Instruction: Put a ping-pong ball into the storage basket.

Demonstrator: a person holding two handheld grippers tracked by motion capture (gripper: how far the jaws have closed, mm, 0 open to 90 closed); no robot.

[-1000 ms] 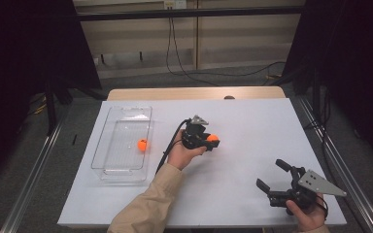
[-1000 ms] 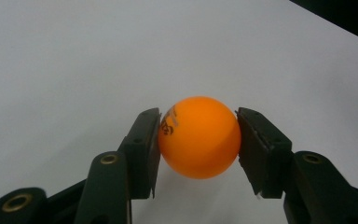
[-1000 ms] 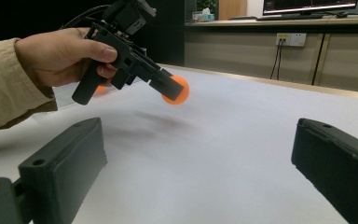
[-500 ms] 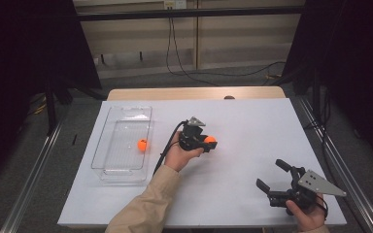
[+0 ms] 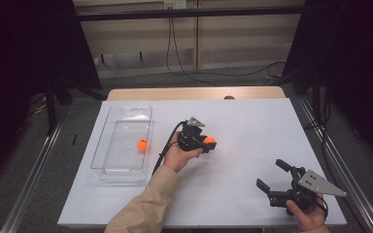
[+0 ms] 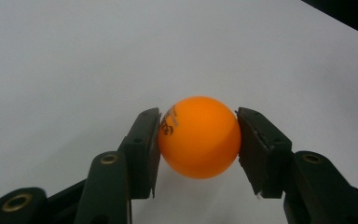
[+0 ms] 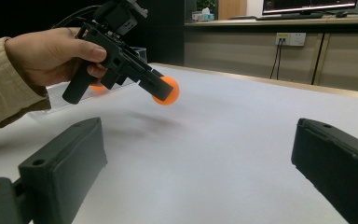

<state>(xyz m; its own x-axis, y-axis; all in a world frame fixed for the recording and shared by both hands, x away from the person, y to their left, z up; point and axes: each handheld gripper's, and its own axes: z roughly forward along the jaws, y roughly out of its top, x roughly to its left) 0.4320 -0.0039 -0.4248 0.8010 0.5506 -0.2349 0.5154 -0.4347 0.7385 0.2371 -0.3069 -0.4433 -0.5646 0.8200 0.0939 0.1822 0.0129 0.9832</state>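
My left gripper point(image 5: 209, 142) is shut on an orange ball point(image 6: 199, 136), held a little above the white table near its middle. Both black pads point(image 6: 144, 147) press the ball's sides. The right gripper view also shows that ball point(image 7: 166, 90) raised off the surface, casting a shadow. A second orange ball point(image 5: 142, 144) lies inside the clear plastic tray point(image 5: 126, 114) on the left. My right gripper point(image 5: 272, 177) rests at the table's front right corner, jaws wide open and nothing between them, pointing toward the left gripper point(image 7: 161, 89).
The white table top point(image 5: 252, 121) has a wooden strip along its far edge. Cables trail across the floor behind the table. Metal rails run along both sides. A wall socket point(image 7: 294, 38) and monitors sit in the background of the right gripper view.
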